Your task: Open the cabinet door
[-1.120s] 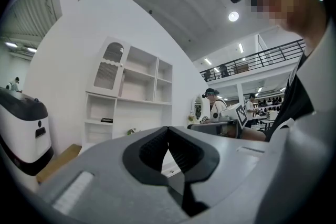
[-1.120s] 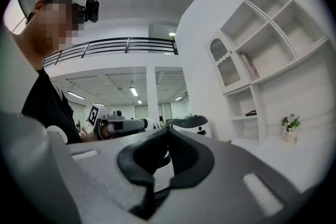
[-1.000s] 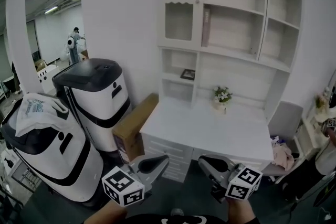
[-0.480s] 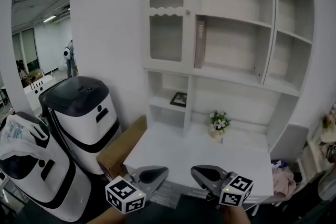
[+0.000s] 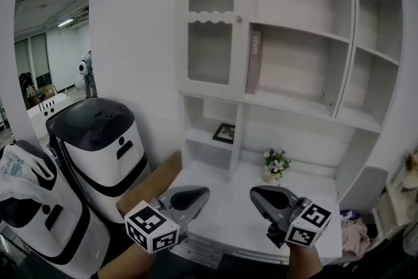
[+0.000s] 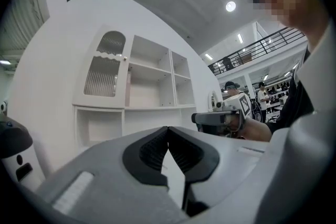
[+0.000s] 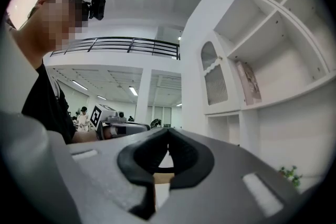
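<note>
The door (image 5: pixel 210 29) — arched, ribbed glass, shut — sits at the upper left of the hutch (image 5: pixel 300 62). Its small knob (image 5: pixel 239 19) is on the right edge, so it likely hinges on the left. The left gripper (image 5: pixel 198 194) and right gripper (image 5: pixel 258 195) hover side by side low over the desk (image 5: pixel 228 207), well below the door. Each has its jaws pressed together on nothing — a carrying posture, I judge. To take the knob, one must rise and part its jaws.

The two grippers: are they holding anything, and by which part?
Nothing. The left gripper and right gripper are both shut and empty, away from the cabinet door.
</note>
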The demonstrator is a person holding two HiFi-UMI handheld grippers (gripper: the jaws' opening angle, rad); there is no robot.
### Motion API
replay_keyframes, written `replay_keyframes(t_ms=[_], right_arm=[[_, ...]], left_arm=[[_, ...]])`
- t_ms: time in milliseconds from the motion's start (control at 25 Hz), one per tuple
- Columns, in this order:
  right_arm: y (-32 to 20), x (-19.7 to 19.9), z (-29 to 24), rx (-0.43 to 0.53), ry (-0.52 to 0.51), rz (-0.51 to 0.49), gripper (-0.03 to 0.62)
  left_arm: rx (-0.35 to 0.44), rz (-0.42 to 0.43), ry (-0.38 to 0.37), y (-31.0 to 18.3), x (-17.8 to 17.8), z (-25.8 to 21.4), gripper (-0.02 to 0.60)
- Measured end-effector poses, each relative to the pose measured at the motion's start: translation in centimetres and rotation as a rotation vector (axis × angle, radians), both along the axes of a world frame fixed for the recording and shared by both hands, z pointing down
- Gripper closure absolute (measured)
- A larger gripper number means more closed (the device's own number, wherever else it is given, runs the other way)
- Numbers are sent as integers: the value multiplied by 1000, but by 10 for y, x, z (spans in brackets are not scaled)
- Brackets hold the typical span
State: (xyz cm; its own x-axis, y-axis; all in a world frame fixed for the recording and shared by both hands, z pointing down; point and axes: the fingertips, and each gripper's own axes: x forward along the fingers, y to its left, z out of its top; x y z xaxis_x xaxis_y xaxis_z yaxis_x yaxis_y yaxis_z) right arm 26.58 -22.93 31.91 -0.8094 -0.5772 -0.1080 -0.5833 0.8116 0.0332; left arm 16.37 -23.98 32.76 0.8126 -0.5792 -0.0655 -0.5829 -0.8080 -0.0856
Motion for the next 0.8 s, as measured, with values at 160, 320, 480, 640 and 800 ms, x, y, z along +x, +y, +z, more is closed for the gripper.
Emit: replay_keyframes(t_ms=[160, 320, 480, 640, 800], right_arm=[[-27, 10, -20, 39, -10, 52, 592], [-64, 15, -33, 60, -23, 89, 594], [-104, 21, -58, 75, -40, 134, 592], [-129, 19, -87, 112, -28, 158, 594], [-144, 21, -96, 133, 12, 188, 594]], left_arm=[[64, 25, 14, -36, 0, -24, 572], [112, 71, 12, -76, 7, -43, 572], [208, 83, -9, -122, 11, -79, 574], [316, 90, 0, -161, 11, -130, 571], [427, 88, 28, -195, 6, -182, 569]])
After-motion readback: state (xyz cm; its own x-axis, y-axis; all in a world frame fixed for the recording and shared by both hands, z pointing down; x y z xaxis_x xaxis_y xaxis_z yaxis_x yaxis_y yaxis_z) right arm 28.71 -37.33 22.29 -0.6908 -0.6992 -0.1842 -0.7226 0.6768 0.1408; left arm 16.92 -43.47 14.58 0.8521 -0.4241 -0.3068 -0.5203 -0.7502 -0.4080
